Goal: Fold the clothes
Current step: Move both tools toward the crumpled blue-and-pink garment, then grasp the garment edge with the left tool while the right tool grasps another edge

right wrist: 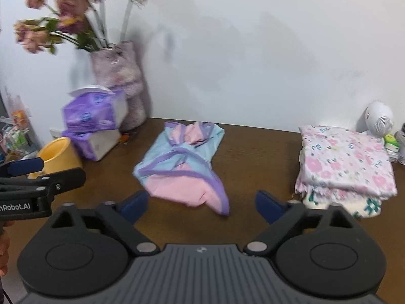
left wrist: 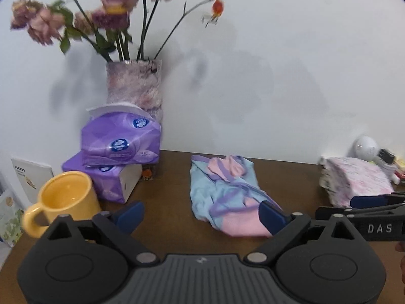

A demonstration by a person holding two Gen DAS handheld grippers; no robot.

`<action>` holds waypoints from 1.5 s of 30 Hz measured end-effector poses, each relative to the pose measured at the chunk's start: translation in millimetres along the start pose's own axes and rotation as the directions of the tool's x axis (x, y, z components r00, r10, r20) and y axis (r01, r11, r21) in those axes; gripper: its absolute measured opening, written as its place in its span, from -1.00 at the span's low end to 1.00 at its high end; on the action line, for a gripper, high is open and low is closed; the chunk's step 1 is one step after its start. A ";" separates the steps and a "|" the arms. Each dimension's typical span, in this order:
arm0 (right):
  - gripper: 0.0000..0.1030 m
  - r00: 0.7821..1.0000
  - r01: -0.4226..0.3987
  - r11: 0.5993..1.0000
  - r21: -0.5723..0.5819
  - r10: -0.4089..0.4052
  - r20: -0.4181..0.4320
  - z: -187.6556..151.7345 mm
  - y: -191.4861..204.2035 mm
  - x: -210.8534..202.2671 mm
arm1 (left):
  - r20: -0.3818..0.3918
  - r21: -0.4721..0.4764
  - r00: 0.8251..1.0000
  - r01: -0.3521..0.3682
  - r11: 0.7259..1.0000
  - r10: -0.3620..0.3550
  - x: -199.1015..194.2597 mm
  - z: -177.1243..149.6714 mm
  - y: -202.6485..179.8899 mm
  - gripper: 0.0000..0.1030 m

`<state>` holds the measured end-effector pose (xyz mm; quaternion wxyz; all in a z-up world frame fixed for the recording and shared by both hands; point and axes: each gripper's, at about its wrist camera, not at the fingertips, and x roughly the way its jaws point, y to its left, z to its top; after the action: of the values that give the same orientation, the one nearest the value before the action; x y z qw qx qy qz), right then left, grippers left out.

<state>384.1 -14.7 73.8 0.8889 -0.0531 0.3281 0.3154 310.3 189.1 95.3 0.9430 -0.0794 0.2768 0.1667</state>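
Fingers on both your grippers stand wide apart and hold nothing: the left gripper [left wrist: 202,214] and the right gripper [right wrist: 201,206] each hang above the brown desk [right wrist: 255,147], side by side. Your task's garment [right wrist: 182,162], a small pink and light-blue piece with purple trim, lies crumpled on the desk ahead of both, touching neither. To its right sits a stack of folded floral cloths [right wrist: 346,162]. To its left stand a yellow mug [left wrist: 67,197], two purple tissue packs [left wrist: 119,152] and a vase of dried roses [left wrist: 135,86].
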 end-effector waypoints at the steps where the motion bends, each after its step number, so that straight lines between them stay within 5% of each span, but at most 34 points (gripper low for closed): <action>1: 0.50 1.000 0.007 1.000 0.008 -0.007 -0.007 4.4 -3.3 12.6 | -0.009 -0.009 1.000 0.001 1.000 -0.001 14.6 1.4 2.8 0.82; 15: 0.05 0.997 -0.026 0.999 0.038 0.029 -0.078 22.7 -26.5 140.5 | -0.086 0.039 0.996 0.021 0.999 -0.017 142.4 -9.7 -5.9 0.65; 18: -0.13 0.996 -0.039 0.997 0.067 0.045 -0.083 21.9 -30.6 153.3 | -0.102 0.050 0.994 0.039 0.998 -0.034 151.8 -11.7 -8.4 0.41; 20: -0.50 0.994 -0.055 0.996 0.069 0.061 -0.094 20.9 -29.7 159.0 | -0.107 0.061 0.992 0.068 0.996 -0.062 153.1 -12.4 -10.1 0.19; 24: -0.93 0.992 -0.090 0.994 0.068 0.095 -0.086 19.2 -24.4 158.1 | -0.139 0.091 0.986 0.108 0.990 -0.095 145.4 -13.4 -10.2 -0.64; 26: -0.97 0.992 -0.098 0.993 0.061 0.103 -0.078 18.8 -20.8 153.2 | -0.125 0.112 0.986 0.122 0.986 -0.108 136.5 -13.9 -8.0 -0.78; 36: -0.98 0.986 -0.094 0.993 0.073 0.083 0.143 33.5 -28.1 33.9 | 0.051 0.167 0.987 0.144 0.975 -0.154 18.5 -8.7 28.3 -0.94; 40: -0.98 0.972 -0.091 0.995 0.041 0.080 0.220 18.8 -39.0 -43.4 | 0.101 0.229 0.979 0.148 0.962 -0.175 -51.8 -37.8 37.2 -0.94; 45: -0.99 0.976 -0.068 0.998 -0.006 0.068 0.209 -39.5 -50.3 -124.4 | 0.064 0.263 0.973 0.197 0.944 -0.221 -130.1 -112.5 49.7 -0.94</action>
<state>319.5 -131.9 114.0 0.9071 -0.0079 0.2348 0.3494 133.8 173.0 70.0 0.9695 0.0214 0.2421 0.0323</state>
